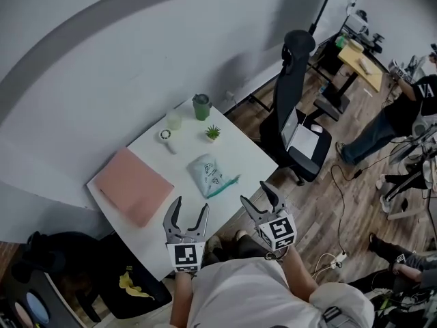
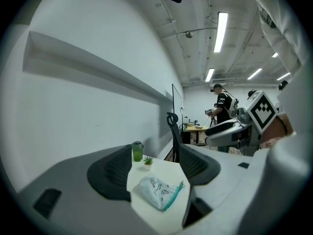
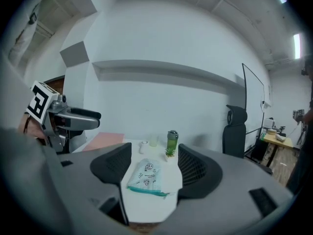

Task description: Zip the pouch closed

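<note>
A white table (image 1: 254, 157) stood against the wall, with a black chair (image 1: 295, 108) just beyond its far right corner. A pink mat (image 1: 133, 186) lay flat on the table's left part. The left gripper (image 1: 191, 205) hung over the near edge and the right gripper (image 1: 255, 193) just off the near right edge, both aimed at the pouch (image 1: 207, 174). Each had its jaws wide apart with nothing between the pads. The pouch lay flat mid-table, right of the mat and apart from it, teal zipper edge toward the grippers. Behind it stood a green bottle (image 1: 201, 106), a pale cup (image 1: 173, 119) and a small plant (image 1: 213, 133).
</note>
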Available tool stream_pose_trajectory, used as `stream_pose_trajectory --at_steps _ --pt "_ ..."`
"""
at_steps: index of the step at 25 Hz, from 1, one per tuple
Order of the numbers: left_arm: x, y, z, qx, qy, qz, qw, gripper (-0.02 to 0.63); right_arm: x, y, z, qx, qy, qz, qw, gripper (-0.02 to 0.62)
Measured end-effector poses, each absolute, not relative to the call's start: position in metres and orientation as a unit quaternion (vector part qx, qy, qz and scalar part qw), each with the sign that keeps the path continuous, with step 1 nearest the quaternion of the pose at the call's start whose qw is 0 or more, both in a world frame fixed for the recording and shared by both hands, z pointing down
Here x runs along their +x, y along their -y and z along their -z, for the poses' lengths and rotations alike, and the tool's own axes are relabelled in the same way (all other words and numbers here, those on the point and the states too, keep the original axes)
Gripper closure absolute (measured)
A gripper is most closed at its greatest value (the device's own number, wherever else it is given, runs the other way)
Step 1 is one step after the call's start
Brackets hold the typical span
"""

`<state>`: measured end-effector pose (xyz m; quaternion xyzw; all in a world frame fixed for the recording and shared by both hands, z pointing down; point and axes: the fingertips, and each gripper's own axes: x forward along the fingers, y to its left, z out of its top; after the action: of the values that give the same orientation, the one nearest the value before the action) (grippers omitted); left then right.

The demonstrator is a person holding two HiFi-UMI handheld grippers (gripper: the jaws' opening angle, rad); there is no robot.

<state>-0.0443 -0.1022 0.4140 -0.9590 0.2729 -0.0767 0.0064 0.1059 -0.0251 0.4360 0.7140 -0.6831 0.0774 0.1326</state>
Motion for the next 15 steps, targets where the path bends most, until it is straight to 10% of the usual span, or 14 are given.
stream_pose_trajectory --at_steps 15 --pt "0.007 0.13 -0.476 -0.928 -0.347 0.134 -0.025 0.375 0.157 0.086 -0.503 0.612 0.764 -0.125 0.164 0.345"
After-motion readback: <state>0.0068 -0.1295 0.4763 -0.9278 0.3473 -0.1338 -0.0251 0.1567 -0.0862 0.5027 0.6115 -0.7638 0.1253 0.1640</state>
